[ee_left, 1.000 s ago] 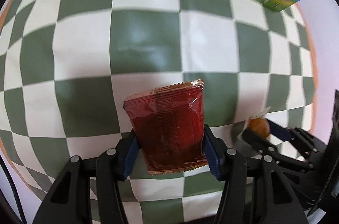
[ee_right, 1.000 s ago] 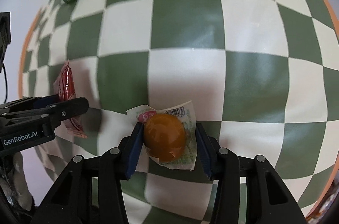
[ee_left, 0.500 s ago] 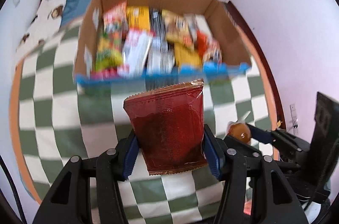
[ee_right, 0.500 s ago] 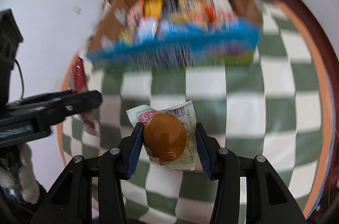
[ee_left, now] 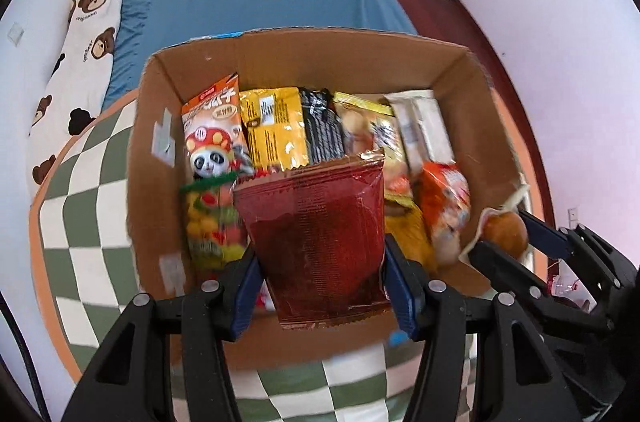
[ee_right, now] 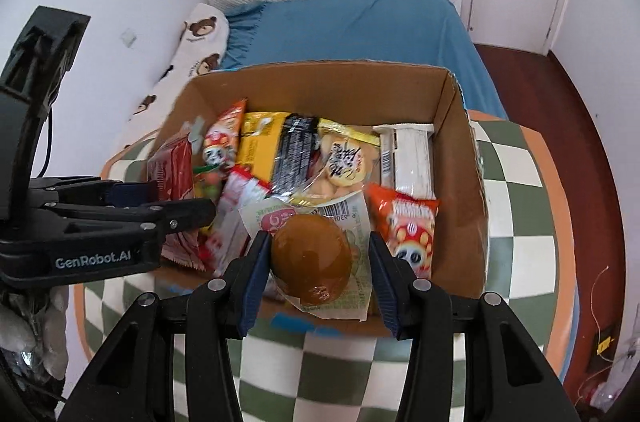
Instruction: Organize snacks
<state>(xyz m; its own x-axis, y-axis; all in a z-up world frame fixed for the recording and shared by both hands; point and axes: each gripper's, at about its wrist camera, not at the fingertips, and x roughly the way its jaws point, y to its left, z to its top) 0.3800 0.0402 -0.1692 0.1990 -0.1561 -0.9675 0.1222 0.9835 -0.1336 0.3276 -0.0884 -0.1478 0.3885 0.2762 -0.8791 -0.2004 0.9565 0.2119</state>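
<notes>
2 grippers hung over the cardboard box (ee_right: 460,150) at 12 o'clock: left gripper (ee_left: 320,254) clamped a red packet (ee_left: 316,238), right gripper (ee_right: 316,262) a wrapped braised egg (ee_right: 310,258).

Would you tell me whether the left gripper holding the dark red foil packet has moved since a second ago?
Yes. The left gripper with its dark red foil packet went from over the checkered cloth to the open cardboard box.

Both point steeply downward side by side: left hand-held gripper (ee_left: 322,276) and right hand-held gripper (ee_right: 316,270), each clamped.
</notes>
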